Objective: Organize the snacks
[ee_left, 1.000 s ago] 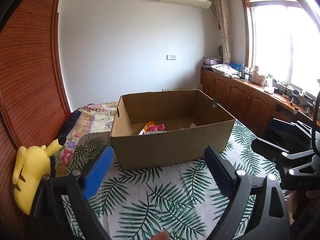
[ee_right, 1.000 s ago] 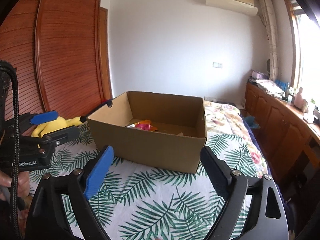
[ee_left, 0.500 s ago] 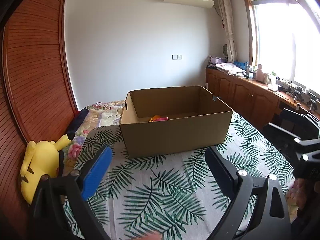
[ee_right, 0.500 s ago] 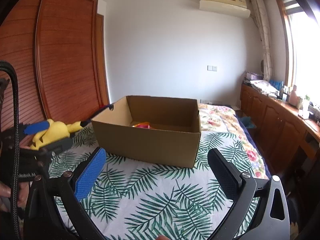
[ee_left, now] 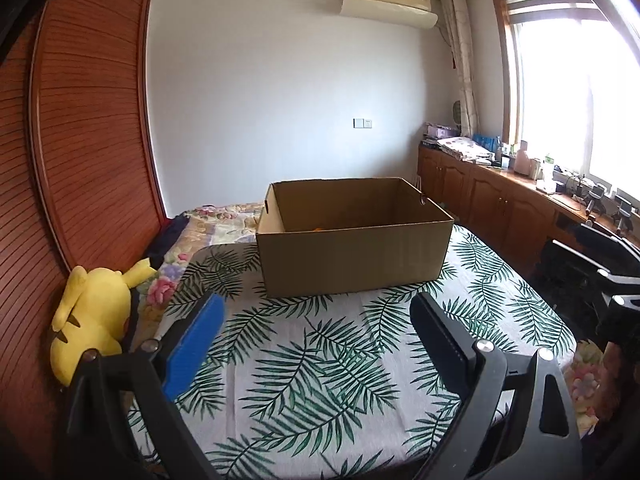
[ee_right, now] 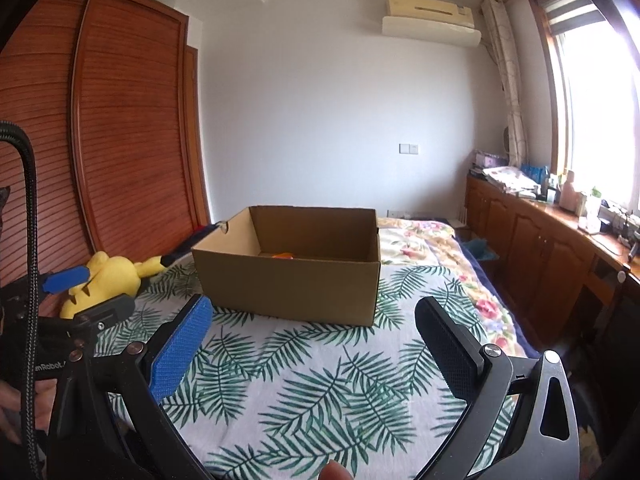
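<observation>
left gripper [ee_left: 316, 320]: fingers held wide apart, nothing between | right gripper [ee_right: 308, 320]: fingers spread wide, nothing gripped | open brown cardboard box [ee_left: 352, 256]: placed on the leaf-patterned cloth [ee_left: 320, 368]; an orange snack packet [ee_right: 282, 256] is seen inside | yellow plush toy [ee_left: 92, 312]: lying beside the cloth

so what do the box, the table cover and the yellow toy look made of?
Box: corrugated cardboard by the look, matte brown, thin raw edges and a punched handle hole.
Table cover: probably woven cloth with a green leaf print on white, matte and slightly rumpled; a coated fabric can't be ruled out.
Yellow toy: plush fabric, soft rounded shape, no shine.
</observation>
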Demonstrator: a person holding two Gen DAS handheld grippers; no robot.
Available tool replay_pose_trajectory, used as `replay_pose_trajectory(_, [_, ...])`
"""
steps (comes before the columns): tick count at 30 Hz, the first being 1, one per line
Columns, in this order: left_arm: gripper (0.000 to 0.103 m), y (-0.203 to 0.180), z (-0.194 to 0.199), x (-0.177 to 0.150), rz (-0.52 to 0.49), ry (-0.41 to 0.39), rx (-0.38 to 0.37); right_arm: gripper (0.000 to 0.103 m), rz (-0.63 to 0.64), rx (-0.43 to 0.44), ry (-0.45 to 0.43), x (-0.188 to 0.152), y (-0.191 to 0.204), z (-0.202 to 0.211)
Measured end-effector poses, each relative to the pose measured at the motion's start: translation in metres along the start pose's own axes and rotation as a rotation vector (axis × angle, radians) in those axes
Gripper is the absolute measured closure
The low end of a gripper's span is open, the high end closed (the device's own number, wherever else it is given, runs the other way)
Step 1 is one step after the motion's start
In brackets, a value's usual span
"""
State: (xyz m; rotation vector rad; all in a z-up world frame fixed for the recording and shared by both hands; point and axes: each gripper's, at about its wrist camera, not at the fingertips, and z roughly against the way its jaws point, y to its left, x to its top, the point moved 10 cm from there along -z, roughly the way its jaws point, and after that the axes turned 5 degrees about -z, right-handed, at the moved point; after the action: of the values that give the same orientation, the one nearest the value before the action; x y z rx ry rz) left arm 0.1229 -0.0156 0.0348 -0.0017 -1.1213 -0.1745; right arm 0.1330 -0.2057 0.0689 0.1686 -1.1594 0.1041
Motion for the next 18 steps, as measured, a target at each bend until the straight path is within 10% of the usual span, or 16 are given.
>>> replay_pose_trajectory(18, [0.008,-0.005,0.013,-0.013,0.017,-0.009,-0.007,0.0,-0.032,-0.035,-0.017,-0.016,-0.017,0.024])
